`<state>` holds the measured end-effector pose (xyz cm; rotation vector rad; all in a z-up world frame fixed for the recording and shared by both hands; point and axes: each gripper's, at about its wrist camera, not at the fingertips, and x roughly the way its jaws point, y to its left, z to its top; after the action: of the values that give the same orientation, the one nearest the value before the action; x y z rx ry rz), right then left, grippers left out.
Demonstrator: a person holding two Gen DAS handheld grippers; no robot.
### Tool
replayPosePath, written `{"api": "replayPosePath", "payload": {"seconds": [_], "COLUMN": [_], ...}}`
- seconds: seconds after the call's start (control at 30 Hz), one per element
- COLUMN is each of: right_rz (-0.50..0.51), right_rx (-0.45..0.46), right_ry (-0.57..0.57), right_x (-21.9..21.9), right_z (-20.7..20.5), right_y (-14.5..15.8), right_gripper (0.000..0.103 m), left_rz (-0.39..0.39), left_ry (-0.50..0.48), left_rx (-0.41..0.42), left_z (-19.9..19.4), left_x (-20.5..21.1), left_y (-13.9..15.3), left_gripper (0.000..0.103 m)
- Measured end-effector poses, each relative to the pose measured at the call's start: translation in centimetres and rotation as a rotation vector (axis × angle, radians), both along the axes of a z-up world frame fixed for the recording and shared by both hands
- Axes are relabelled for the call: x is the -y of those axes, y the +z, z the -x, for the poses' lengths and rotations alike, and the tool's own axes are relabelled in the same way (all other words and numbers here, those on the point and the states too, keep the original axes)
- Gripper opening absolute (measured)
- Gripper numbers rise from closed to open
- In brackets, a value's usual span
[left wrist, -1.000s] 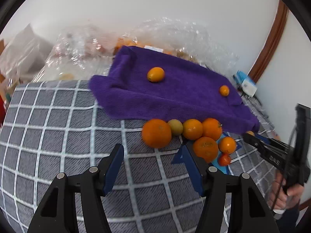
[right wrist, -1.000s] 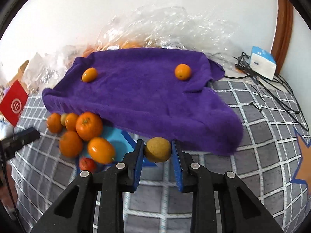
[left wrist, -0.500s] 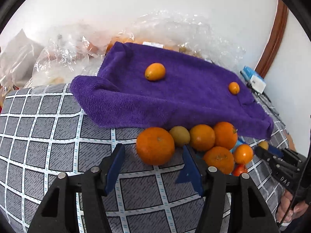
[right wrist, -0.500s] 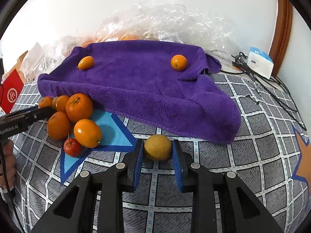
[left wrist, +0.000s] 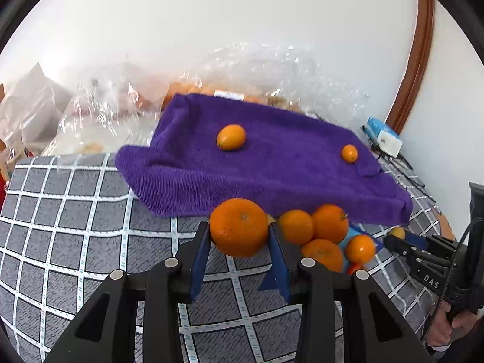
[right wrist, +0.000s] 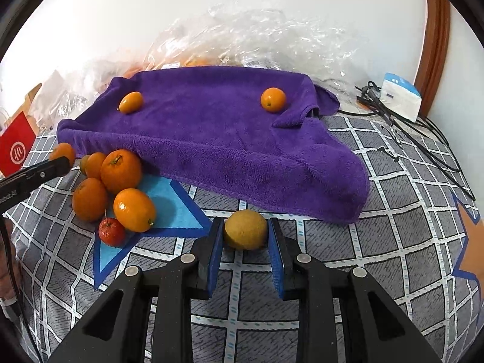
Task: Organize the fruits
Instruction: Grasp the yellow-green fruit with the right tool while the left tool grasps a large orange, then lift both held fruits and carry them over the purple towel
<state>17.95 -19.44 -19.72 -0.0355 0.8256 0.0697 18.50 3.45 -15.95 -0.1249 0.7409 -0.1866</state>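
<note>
My left gripper is shut on a large orange at the left end of a fruit pile by the purple towel's front edge. My right gripper stands around a yellow-brown fruit that rests on the checked cloth; there is a thin gap on the right side. Two small oranges lie on the towel, one at the left and one at the right. The pile also shows in the right wrist view, with a small red fruit.
Crumpled clear plastic bags with more fruit lie behind the towel. A white and blue box and black cables sit at the far right. A red card stands at the left.
My left gripper moved forward and closed on the large orange. My right gripper lowered the yellow-brown fruit onto the cloth and its jaws have loosened a little.
</note>
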Motion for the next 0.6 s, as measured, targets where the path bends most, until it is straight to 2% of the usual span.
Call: {"api": "replayPosePath", "payload": {"seconds": [0.2,0.37,0.6], "right_rz": [-0.022,0.002,-0.059], "right_rx": [0.023,0.028,0.035], "right_ry": [-0.002,-0.018,-0.038], "right_x": [0.3,0.5,1.2], "right_z": [0.4,0.8,1.4], "right_y": [0.4,0.7,1.8], "right_gripper": [0.029,0.029,0.029], "left_rz": [0.033,0.066,0.048], "left_ry": [0.018,0.048,0.079], "left_rx": [0.039,0.052,0.067], "left_z": [0.5,0.5,0.4], "left_x": [-0.6,-1.4,-1.8], "left_y": [1.0,1.5,1.9], "left_gripper": [0.036,0.036,0.036]}}
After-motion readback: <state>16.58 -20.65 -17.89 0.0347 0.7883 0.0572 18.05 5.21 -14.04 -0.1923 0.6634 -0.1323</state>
